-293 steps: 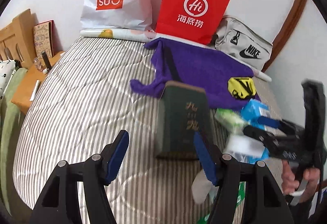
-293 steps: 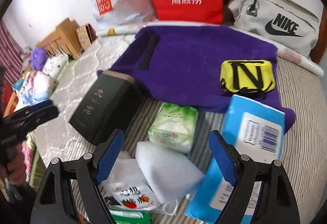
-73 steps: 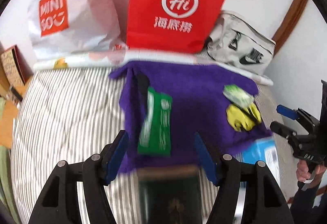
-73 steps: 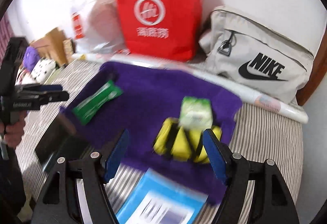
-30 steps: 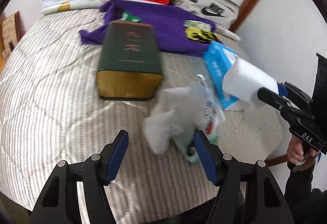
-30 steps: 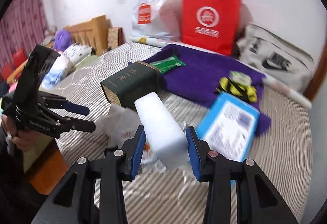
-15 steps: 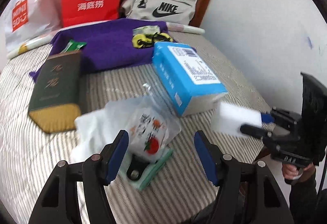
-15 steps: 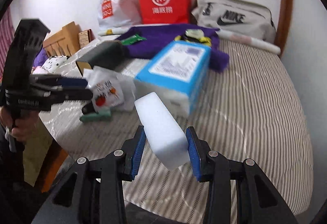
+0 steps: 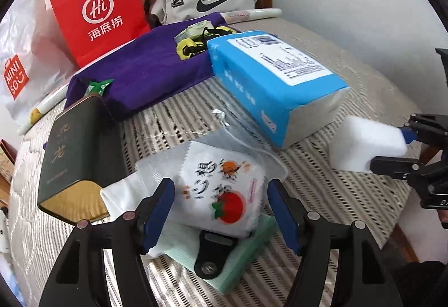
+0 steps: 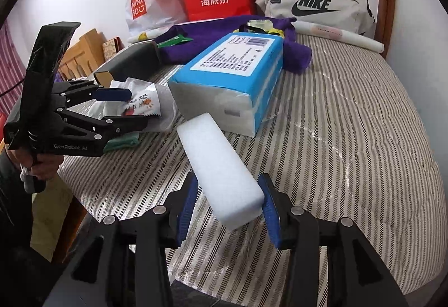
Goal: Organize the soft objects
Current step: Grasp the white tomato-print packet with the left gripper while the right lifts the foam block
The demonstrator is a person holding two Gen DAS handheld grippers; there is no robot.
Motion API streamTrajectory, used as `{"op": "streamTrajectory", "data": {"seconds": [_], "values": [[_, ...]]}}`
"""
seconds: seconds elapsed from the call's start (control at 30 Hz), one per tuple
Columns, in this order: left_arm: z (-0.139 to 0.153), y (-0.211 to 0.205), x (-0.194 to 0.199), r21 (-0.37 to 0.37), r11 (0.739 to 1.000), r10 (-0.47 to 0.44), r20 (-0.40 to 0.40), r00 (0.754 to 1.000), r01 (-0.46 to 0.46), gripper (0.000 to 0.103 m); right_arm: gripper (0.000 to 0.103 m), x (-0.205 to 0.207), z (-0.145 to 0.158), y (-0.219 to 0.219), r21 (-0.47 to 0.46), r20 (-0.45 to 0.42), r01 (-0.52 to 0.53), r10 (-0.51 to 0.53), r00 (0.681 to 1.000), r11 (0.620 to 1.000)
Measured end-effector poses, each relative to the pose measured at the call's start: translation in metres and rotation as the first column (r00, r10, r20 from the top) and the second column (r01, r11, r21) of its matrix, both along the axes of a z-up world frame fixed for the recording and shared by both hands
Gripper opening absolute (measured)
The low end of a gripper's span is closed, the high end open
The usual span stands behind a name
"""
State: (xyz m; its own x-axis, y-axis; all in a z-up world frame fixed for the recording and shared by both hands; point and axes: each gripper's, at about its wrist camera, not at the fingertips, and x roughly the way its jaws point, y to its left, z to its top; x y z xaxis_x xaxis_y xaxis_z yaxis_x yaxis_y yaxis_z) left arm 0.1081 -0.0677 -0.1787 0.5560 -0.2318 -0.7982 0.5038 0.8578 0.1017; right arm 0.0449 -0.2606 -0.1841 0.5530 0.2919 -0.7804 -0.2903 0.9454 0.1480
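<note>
My right claw (image 10: 228, 213) has just been easing apart, the smooth white foam block (image 10: 221, 169) between its blue pads, low over the striped quilted bed (image 10: 350, 139). My left claw (image 9: 222, 211) stands apart over a crinkly white printed packet (image 9: 224, 192), beside the glossy blue tissue pack (image 9: 268, 77).

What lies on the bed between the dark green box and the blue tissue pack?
A white fruit-printed packet on crumpled white cloth lies between the dark green box and the blue tissue pack, seen in the left wrist view.
</note>
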Motion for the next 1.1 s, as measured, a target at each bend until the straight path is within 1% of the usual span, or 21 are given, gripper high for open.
{"op": "streamTrajectory", "data": {"seconds": [0.07, 0.13, 0.2, 0.27, 0.3, 0.33, 0.37, 0.4, 0.43, 0.5, 0.6, 0.7, 0.77, 0.87, 0.93, 0.97, 1.0, 1.07, 1.1], "values": [[-0.001, -0.001, 0.002, 0.009, 1.000, 0.003, 0.006, 1.000, -0.003, 0.067, 0.045, 0.000, 0.000, -0.001, 0.016, 0.004, 0.003, -0.003, 1.000, 1.000], [-0.001, -0.003, 0.003, 0.016, 1.000, 0.006, 0.012, 1.000, -0.006, 0.067, 0.042, 0.000, 0.000, -0.002, 0.037, 0.004, -0.002, 0.002, 1.000, 0.999], [-0.001, -0.004, 0.005, 0.015, 1.000, 0.011, 0.010, 1.000, -0.011, 0.067, 0.042, -0.002, 0.001, -0.001, 0.041, 0.011, -0.003, 0.002, 1.000, 0.999], [0.000, -0.004, 0.006, 0.009, 1.000, 0.020, 0.015, 1.000, -0.021, 0.057, 0.041, -0.003, 0.002, -0.001, 0.043, 0.015, -0.002, 0.001, 1.000, 0.999], [0.001, -0.002, 0.005, 0.010, 1.000, 0.028, 0.022, 0.999, -0.028, 0.049, 0.041, -0.003, 0.002, -0.001, 0.048, 0.014, -0.002, 0.001, 1.000, 0.999], [0.003, -0.001, 0.005, 0.007, 0.999, 0.032, 0.024, 0.999, -0.032, 0.046, 0.041, -0.004, 0.003, -0.001, 0.053, 0.014, -0.001, 0.001, 1.000, 0.999], [0.005, 0.002, 0.004, -0.009, 0.999, 0.032, 0.021, 0.999, -0.032, 0.043, 0.041, -0.004, 0.004, -0.002, 0.058, 0.013, -0.001, 0.001, 1.000, 0.998], [0.010, 0.006, 0.002, -0.040, 0.999, 0.031, 0.022, 0.999, -0.031, 0.036, 0.041, -0.005, 0.004, -0.002, 0.062, 0.011, -0.002, 0.001, 1.000, 0.998], [0.015, 0.011, 0.000, -0.070, 0.997, 0.036, 0.022, 0.999, -0.034, 0.036, 0.041, -0.005, 0.005, -0.002, 0.064, 0.011, -0.001, 0.000, 1.000, 0.998], [0.024, 0.017, -0.006, -0.100, 0.995, 0.034, 0.037, 0.999, -0.030, 0.036, 0.041, -0.006, 0.006, -0.001, 0.064, 0.015, 0.000, -0.001, 1.000, 0.998], [0.033, 0.024, -0.012, -0.107, 0.993, 0.049, 0.058, 0.997, -0.042, 0.035, 0.041, -0.008, 0.007, 0.002, 0.070, 0.015, 0.004, -0.005, 1.000, 0.998], [0.041, 0.034, -0.019, -0.161, 0.986, 0.054, 0.041, 0.998, -0.046, 0.035, 0.041, -0.007, 0.006, 0.005, 0.069, 0.007, 0.009, -0.010, 1.000, 0.998], [0.045, 0.038, -0.021, -0.190, 0.980, 0.062, 0.035, 0.997, -0.054, 0.035, 0.041, -0.006, 0.003, 0.008, 0.051, -0.004, 0.020, -0.019, 1.000, 0.999], [0.042, 0.042, -0.018, -0.172, 0.980, 0.103, 0.039, 0.994, -0.095, 0.036, 0.041, -0.005, 0.000, 0.010, 0.042, -0.016, 0.029, -0.028, 0.999, 0.999], [0.040, 0.048, -0.015, -0.184, 0.976, 0.125, 0.028, 0.992, -0.118, 0.045, 0.041, -0.006, 0.001, 0.011, 0.034, -0.015, 0.029, -0.028, 0.999, 0.999], [0.038, 0.051, -0.014, -0.184, 0.973, 0.144, 0.020, 0.989, -0.138, 0.046, 0.041, -0.006, 0.001, 0.011, 0.030, -0.015, 0.029, -0.028, 0.999, 0.999], [0.035, 0.054, -0.011, -0.179, 0.971, 0.162, 0.011, 0.987, -0.158, 0.044, 0.041, -0.007, 0.001, 0.011, 0.029, -0.018, 0.030, -0.030, 0.999, 0.999], [0.031, 0.058, -0.010, -0.183, 0.969, 0.166, -0.002, 0.986, -0.164, 0.043, 0.041, -0.007, 0.001, 0.011, 0.028, -0.019, 0.031, -0.031, 0.999, 0.999], [0.028, 0.060, -0.010, -0.184, 0.969, 0.165, -0.010, 0.986, -0.164, 0.041, 0.041, -0.007, 0.001, 0.012, 0.026, -0.018, 0.032, -0.031, 0.999, 0.999]]}}
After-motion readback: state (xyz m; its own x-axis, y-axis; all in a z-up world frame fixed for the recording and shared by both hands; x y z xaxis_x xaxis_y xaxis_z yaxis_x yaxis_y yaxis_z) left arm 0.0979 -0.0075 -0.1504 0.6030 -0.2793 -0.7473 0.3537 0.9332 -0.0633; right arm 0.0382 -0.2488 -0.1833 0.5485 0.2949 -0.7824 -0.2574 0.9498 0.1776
